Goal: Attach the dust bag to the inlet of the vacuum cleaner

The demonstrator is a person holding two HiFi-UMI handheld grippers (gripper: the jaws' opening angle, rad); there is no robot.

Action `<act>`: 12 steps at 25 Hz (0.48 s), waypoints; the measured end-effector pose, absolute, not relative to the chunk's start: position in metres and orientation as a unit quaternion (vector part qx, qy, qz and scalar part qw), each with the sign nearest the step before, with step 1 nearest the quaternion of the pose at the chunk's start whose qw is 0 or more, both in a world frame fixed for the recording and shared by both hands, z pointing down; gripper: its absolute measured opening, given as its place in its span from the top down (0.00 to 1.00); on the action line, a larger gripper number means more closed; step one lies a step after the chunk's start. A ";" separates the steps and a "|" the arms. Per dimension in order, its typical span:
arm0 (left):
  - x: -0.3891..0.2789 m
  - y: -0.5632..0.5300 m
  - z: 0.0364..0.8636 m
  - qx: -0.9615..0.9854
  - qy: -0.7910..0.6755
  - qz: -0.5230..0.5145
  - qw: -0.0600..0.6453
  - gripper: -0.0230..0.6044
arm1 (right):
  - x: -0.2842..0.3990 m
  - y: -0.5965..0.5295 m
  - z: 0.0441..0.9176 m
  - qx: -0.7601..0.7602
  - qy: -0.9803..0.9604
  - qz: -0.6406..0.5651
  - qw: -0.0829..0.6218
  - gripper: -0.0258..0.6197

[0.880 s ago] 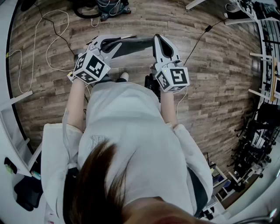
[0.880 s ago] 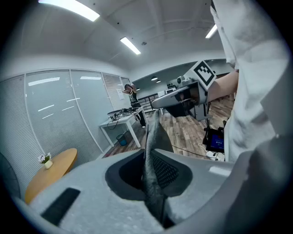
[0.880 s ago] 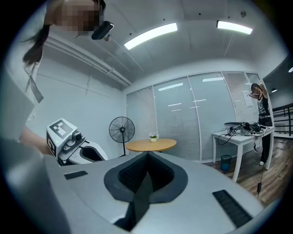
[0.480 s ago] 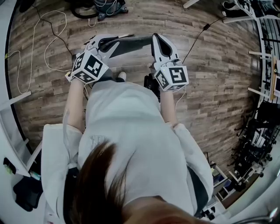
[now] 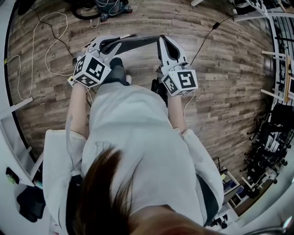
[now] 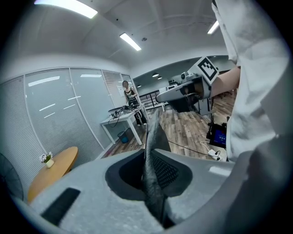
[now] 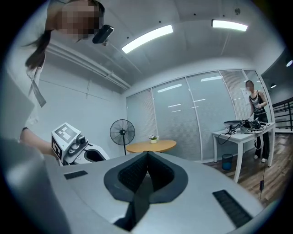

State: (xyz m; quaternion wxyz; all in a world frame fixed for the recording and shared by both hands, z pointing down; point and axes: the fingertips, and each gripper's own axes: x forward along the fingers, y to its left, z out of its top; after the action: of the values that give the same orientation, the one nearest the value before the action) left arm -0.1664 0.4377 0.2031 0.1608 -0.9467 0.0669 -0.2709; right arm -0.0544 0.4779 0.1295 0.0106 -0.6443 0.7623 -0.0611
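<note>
Head view, L to R: a thin white cable (image 5: 25, 50) loops over the wood-plank floor (image 5: 225, 92). At the top edge sits a dark machine w/ a coiled hose (image 5: 103, 7), too small to tell more, well apart from the rest.

The left gripper (image 5: 109, 45) is smooth pale-grey plastic w/ a black-and-white marker cube at its rear. Its jaws are pinched nearly together on one end of the dust bag (image 5: 138, 43). The bag is a flat, matt grey sheet, stretched as a narrow band btwn the two grippers. It's held in the air in front of the person, above the floor.

The right gripper (image 5: 165, 42) has the same build. Its jaws are pressed fully together on the bag's other end.

In the left gripper view the bag shows edge-on: thin, soft, felt-like, caught btwn dark ribbed pads. In the right gripper view it's a dark, smooth strip running out from btwn the same kind of pads.
</note>
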 end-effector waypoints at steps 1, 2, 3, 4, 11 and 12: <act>-0.165 0.434 0.204 -0.947 0.067 -0.271 0.159 0.90 | -0.052 0.475 0.130 -0.645 0.761 -0.062 0.012 0.96; -0.163 0.430 0.205 -0.947 0.066 -0.272 0.157 0.90 | -0.049 0.472 0.131 -0.646 0.760 -0.064 0.013 0.96; -0.162 0.425 0.207 -0.947 0.066 -0.272 0.155 0.90 | -0.046 0.469 0.132 -0.647 0.759 -0.065 0.013 0.96; -0.159 0.419 0.208 -0.948 0.065 -0.273 0.153 0.90 | -0.043 0.464 0.133 -0.648 0.758 -0.066 0.012 0.96; -0.138 0.356 0.214 -0.949 0.061 -0.272 0.148 0.90 | -0.021 0.400 0.137 -0.649 0.757 -0.073 0.012 0.96; -0.134 0.345 0.214 -0.949 0.060 -0.271 0.147 0.90 | -0.018 0.389 0.138 -0.648 0.758 -0.073 0.011 0.96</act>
State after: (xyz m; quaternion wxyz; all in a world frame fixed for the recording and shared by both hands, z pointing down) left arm -0.1344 0.3451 0.2141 0.1473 -0.9493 0.0603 -0.2710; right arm -0.0183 0.3889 0.1376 0.0110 -0.6483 0.7578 -0.0732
